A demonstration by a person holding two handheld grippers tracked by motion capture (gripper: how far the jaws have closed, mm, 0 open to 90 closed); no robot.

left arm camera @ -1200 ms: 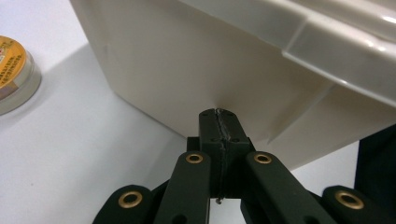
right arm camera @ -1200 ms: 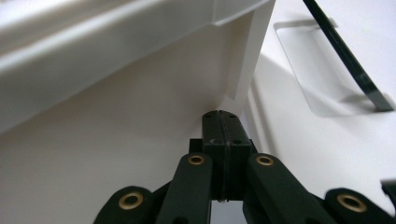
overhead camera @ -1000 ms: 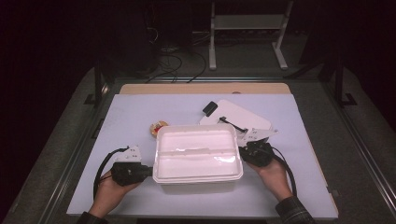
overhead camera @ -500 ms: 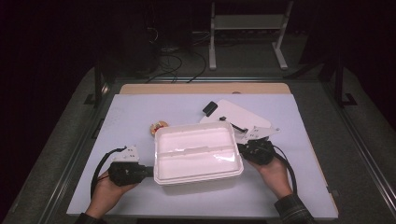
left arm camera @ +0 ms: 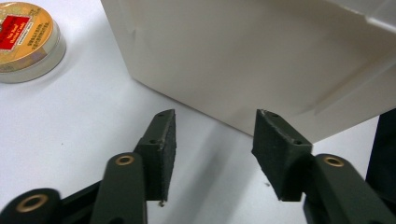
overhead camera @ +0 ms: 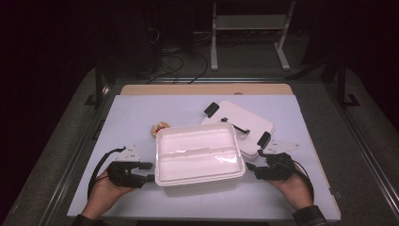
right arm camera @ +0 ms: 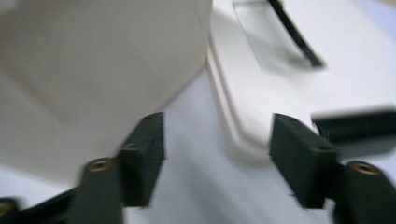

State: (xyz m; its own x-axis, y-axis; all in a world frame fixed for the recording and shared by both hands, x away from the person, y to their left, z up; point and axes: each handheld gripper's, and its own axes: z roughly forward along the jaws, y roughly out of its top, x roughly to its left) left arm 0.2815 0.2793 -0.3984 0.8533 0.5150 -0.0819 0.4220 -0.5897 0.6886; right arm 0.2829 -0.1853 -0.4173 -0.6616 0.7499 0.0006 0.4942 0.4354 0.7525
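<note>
a white compartment tray (overhead camera: 200, 154) sits in the lower middle of the frame on the pale table (overhead camera: 141, 110). the left gripper (overhead camera: 147, 172) lies at the tray's lower left edge, the right gripper (overhead camera: 251, 168) at its lower right edge; whether either touches the tray is hard to tell from here. a white lid (overhead camera: 242, 123) with black clips lies just behind the tray to the upper right. a small round tin (overhead camera: 160, 128) peeks out at the tray's upper left corner.

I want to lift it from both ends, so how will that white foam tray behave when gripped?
The foam tray looks thin-walled and empty, so probably very light. Its walls may flex or dent under pinching. On the smooth table it could slide easily.
</note>
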